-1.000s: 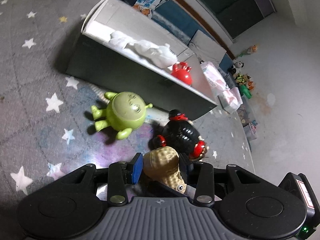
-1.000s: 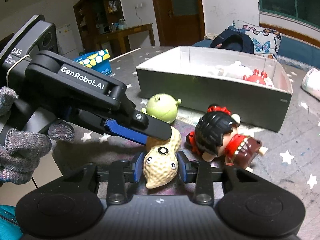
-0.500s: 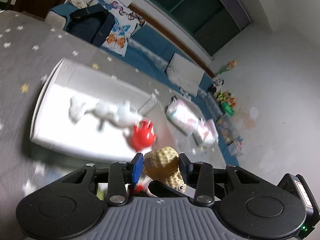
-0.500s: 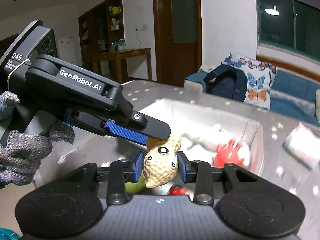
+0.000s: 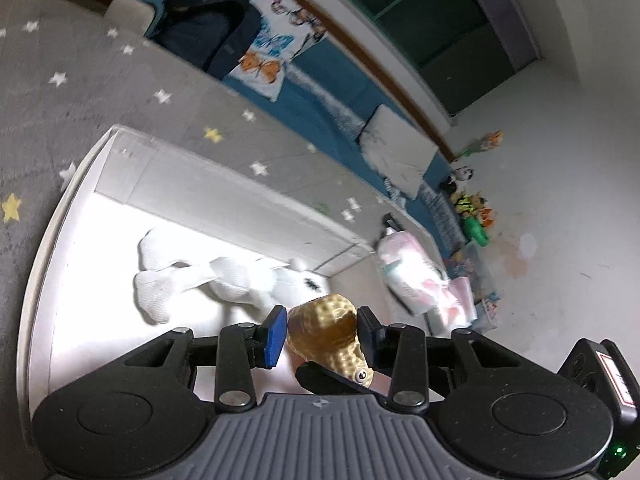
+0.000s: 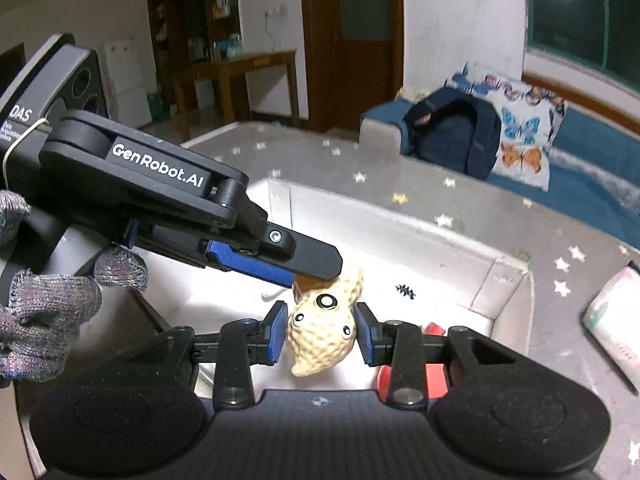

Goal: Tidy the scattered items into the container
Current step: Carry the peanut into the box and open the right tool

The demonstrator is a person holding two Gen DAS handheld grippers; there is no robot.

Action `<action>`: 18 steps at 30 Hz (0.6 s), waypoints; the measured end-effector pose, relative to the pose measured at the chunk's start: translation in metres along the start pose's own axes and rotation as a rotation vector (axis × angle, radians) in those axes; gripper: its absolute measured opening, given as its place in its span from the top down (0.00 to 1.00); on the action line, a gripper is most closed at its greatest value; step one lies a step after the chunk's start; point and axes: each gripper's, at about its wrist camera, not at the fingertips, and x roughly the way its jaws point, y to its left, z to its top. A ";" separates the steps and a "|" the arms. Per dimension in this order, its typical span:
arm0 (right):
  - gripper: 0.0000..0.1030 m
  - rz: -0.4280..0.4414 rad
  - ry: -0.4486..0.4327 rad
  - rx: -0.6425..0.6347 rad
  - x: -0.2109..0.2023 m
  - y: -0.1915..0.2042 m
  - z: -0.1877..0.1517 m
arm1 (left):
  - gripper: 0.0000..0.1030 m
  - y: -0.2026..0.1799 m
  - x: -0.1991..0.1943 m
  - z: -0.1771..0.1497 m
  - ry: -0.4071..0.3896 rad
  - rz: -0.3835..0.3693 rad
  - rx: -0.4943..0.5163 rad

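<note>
Peanut toy (image 6: 322,330) over box (image 6: 404,220), pinched by R gripper (image 6: 321,334). L gripper (image 5: 322,334) jaws closing round its other end; contact there unclear. White plush (image 5: 224,280) overexposed; red toy (image 6: 434,372) mostly hidden.

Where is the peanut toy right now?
In both wrist views the peanut toy is low and central, above the white box, between the right gripper's pads and the closing left gripper's, near a white plush.

White lettering "GenRobot.AI" runs along the left gripper (image 6: 316,276)'s black arm, and "DAS" stands on the grey housing (image 6: 44,92) behind it.
</note>
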 end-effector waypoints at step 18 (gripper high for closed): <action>0.66 -0.009 0.175 -0.077 0.056 0.003 -0.006 | 0.63 0.028 0.029 0.003 0.053 0.072 -0.031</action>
